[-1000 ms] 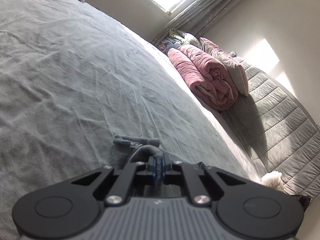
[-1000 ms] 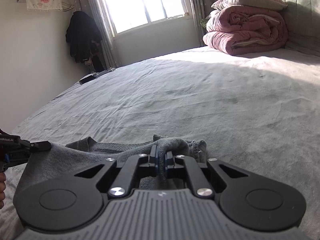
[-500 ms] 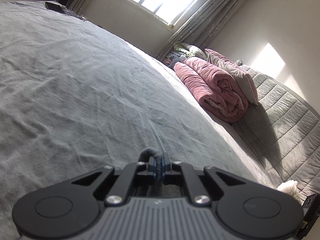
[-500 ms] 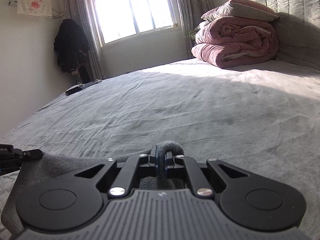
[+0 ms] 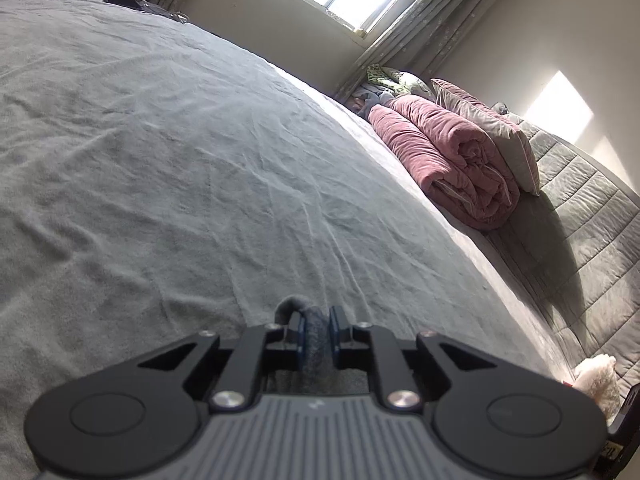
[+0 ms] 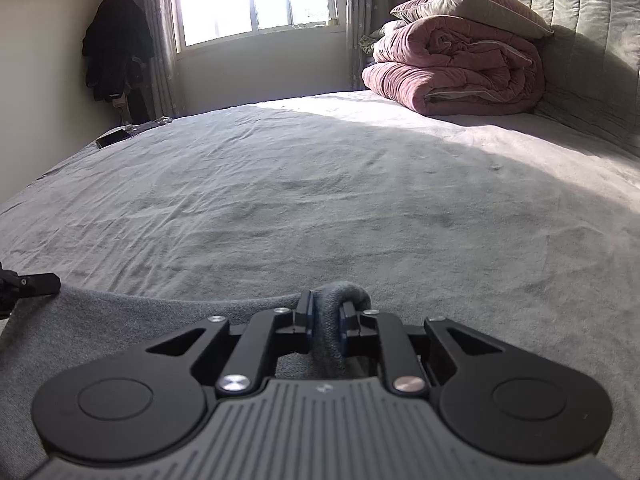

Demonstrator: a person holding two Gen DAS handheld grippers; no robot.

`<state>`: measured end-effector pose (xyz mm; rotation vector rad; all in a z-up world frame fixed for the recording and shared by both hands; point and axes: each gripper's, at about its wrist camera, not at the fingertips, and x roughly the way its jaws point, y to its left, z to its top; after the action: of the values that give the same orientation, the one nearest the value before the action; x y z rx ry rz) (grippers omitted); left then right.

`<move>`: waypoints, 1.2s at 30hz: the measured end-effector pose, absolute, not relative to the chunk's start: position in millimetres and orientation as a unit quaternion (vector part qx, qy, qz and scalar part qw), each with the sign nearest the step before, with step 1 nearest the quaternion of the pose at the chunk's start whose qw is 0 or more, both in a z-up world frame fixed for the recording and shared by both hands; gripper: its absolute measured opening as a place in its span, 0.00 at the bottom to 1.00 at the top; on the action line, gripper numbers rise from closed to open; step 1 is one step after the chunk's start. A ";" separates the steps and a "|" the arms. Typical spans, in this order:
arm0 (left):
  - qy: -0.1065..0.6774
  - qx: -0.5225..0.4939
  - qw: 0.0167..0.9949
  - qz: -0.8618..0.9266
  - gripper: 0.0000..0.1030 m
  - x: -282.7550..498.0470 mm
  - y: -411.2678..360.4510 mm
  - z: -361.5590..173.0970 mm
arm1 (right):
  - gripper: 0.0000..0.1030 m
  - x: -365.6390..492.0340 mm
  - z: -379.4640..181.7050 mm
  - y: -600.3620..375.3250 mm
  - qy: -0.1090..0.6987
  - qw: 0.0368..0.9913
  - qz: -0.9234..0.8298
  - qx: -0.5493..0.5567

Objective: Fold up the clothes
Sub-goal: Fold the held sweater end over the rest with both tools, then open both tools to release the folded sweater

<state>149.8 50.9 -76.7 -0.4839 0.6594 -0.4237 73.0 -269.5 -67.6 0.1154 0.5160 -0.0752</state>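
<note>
Left gripper (image 5: 316, 334) and right gripper (image 6: 325, 326) each clamp the grey sweater (image 6: 120, 320), probably bunched; uneven pulling could skew the fold on the bed (image 6: 320, 184).

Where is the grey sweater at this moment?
The grey sweater lies at the near edge of the bed, low in both wrist views. The right gripper pinches one fold, the left gripper another.
</note>
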 end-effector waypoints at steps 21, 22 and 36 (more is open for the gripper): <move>0.262 -0.124 0.922 -0.255 0.69 121.9 -6.9 -57.4 | 0.51 72.1 -61.5 -258.1 0.240 0.969 -0.037 0.055; 0.264 -0.118 0.919 -0.266 0.69 121.0 -11.5 -59.0 | 0.51 72.9 -64.1 -254.0 0.245 0.968 -0.028 0.047; 0.292 -0.058 0.918 -0.264 0.62 116.7 -6.5 -85.8 | 0.39 72.1 -81.3 -254.1 0.285 0.958 0.015 0.021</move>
<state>116.7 -6.5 -85.8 -0.1183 0.5997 -0.5421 72.1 -254.1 -81.3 0.0430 0.5791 0.0298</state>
